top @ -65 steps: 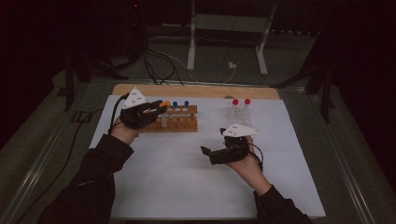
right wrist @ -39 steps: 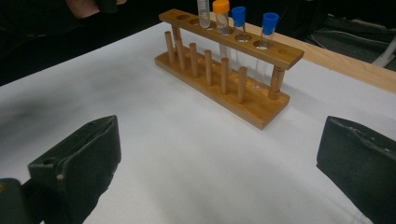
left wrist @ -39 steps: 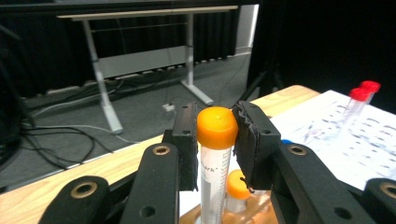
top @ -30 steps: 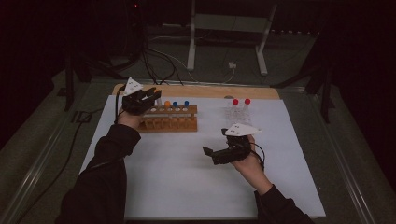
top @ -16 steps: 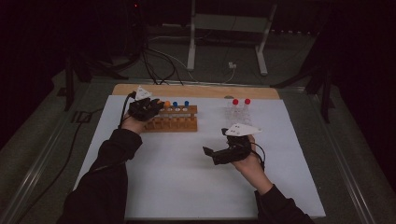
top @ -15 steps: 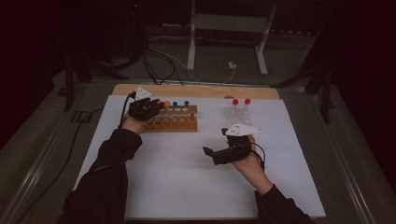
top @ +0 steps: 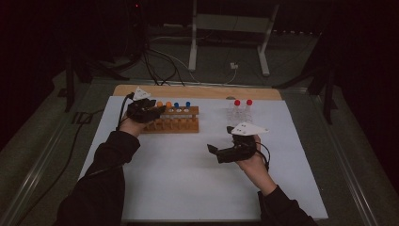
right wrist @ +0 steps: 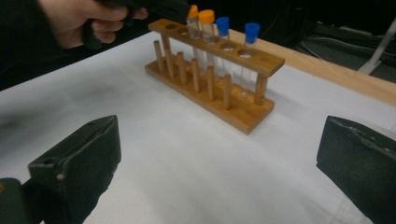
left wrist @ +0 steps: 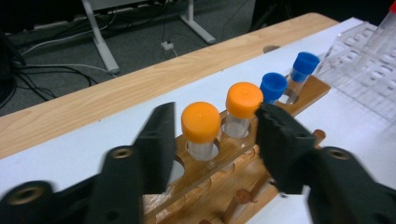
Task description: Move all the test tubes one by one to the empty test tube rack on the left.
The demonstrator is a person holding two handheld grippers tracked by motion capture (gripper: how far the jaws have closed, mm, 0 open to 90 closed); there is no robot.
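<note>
At the left end of the wooden rack (top: 171, 120), the left gripper (left wrist: 212, 140) stands with jaws apart around the first orange-capped tube (left wrist: 201, 131), which sits upright in its hole; I judge the grasp is starting, so the jaws must close next. Further right, the right gripper (top: 214, 150) rests low over the white sheet (top: 188, 179), jaws wide and empty, pointing toward the rack.

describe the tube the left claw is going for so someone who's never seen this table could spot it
On the white table cover stands a wooden rack holding four capped tubes in a row. The one meant is the orange-capped tube at the end of that row, between the open jaws of the left claw. Its neighbour is also orange, but this one stands beside an empty hole and farthest from the two blue caps.
</note>
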